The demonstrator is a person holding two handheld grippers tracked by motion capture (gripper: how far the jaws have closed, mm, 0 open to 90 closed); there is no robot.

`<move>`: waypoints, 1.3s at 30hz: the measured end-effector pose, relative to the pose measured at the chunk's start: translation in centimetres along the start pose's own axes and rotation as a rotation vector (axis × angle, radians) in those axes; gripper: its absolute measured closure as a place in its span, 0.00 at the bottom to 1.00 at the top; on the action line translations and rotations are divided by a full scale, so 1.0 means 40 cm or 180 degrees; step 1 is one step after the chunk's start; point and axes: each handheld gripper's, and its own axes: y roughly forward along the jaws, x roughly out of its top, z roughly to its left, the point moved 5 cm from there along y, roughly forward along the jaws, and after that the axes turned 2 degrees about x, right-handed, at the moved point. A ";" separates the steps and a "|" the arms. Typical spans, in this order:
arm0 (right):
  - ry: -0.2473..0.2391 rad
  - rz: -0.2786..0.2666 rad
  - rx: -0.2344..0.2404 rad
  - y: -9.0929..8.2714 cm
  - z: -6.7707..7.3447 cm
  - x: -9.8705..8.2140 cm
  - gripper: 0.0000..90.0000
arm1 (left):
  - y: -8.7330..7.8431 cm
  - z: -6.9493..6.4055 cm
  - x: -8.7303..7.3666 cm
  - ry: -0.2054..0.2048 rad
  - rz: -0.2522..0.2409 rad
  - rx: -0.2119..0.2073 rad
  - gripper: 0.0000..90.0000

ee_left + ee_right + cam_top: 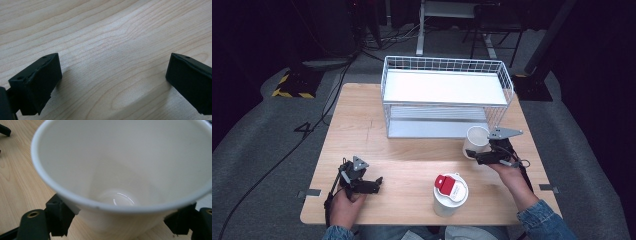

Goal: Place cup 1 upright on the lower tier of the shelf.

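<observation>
Cup (475, 139), white and empty, sat clamped between the jaws of your right gripper (482, 156), just in front of the wire rack (447, 95). Your left gripper (368, 185) rested on the counter (412, 165), jaws apart, near the lidded container (450, 194).

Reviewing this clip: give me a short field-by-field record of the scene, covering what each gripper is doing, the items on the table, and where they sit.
surface: wooden table
right gripper: shut on the white paper cup, jaws on either side of its wall
cup state: upright, open top, looks empty inside
left gripper: open, nothing between the jaws, low over bare wood at the near left
wire rack: white, two shelves, at the far side of the table, just behind the cup
lidded container: white with a red and white lid, near edge, untouched
</observation>
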 end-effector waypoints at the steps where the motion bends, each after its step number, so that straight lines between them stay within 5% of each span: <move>1: 0.0003 0.0007 0.0022 0.004 -0.001 0.005 0.26 | 0.000 0.000 0.000 0.0000 0.0000 0.0001 0.01; 30: -0.0174 0.0026 0.0137 0.119 -0.005 0.133 0.26 | -0.001 0.000 -0.001 -0.0007 0.0005 0.0015 0.01; 39: -0.0120 -0.0042 -0.0029 0.174 0.006 0.147 0.26 | -0.001 0.000 -0.001 -0.0006 0.0006 0.0015 0.01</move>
